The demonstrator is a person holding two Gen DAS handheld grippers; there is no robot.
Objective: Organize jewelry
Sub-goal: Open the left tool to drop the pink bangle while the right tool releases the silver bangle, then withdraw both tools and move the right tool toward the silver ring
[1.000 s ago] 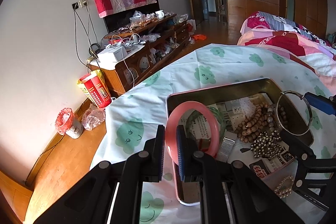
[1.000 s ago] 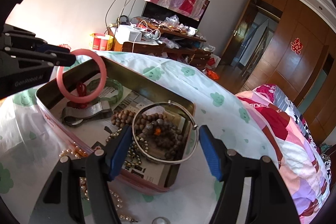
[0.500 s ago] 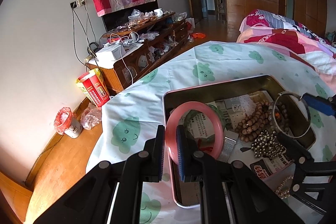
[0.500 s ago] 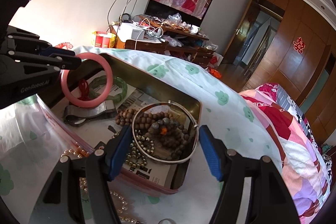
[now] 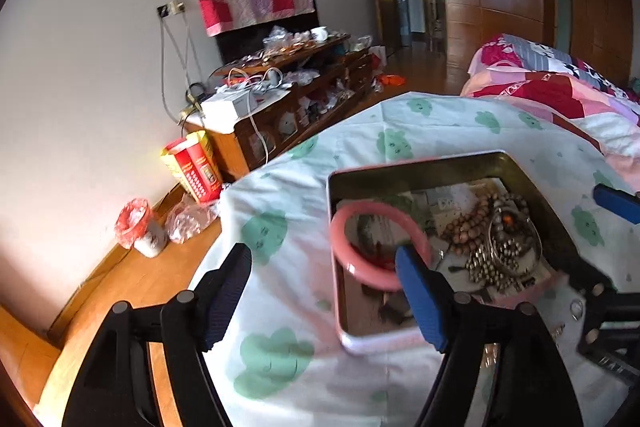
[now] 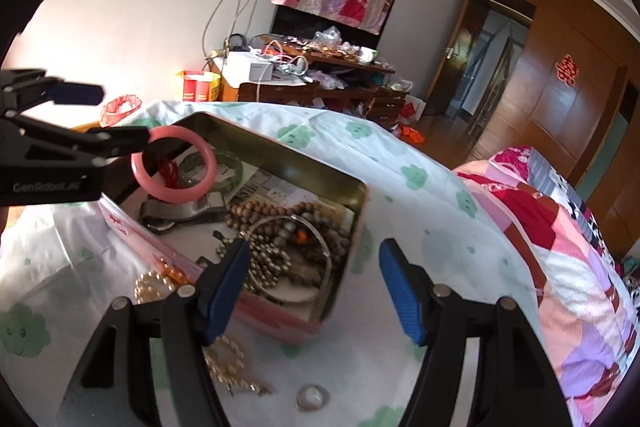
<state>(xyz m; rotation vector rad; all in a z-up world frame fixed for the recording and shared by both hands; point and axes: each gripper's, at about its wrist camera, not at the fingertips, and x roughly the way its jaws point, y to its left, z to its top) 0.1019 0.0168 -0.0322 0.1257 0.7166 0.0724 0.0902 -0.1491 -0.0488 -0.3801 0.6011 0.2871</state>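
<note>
A metal tin (image 5: 416, 167) (image 6: 280, 167) on the cloth-covered table holds several bead strings, a green bangle (image 6: 228, 175) and a silver bangle (image 5: 516, 247) (image 6: 292, 259). My left gripper (image 5: 324, 279) is open. A pink bangle (image 5: 380, 247) (image 6: 172, 167) sits at its right finger, over the tin's left end. My right gripper (image 6: 312, 279) is open and empty at the tin's near right corner, the silver bangle lying in the tin by its left finger.
Gold bead strings (image 6: 152, 283) and a small ring (image 6: 312, 397) lie on the cloth in front of the tin. A cluttered wooden cabinet (image 5: 288, 107) stands by the wall. A quilted bed (image 6: 560, 227) is on the right.
My left gripper has opened; it was shut on the pink bangle, which now drops toward the tin. The silver bangle has left my right gripper and lies in the tin.
</note>
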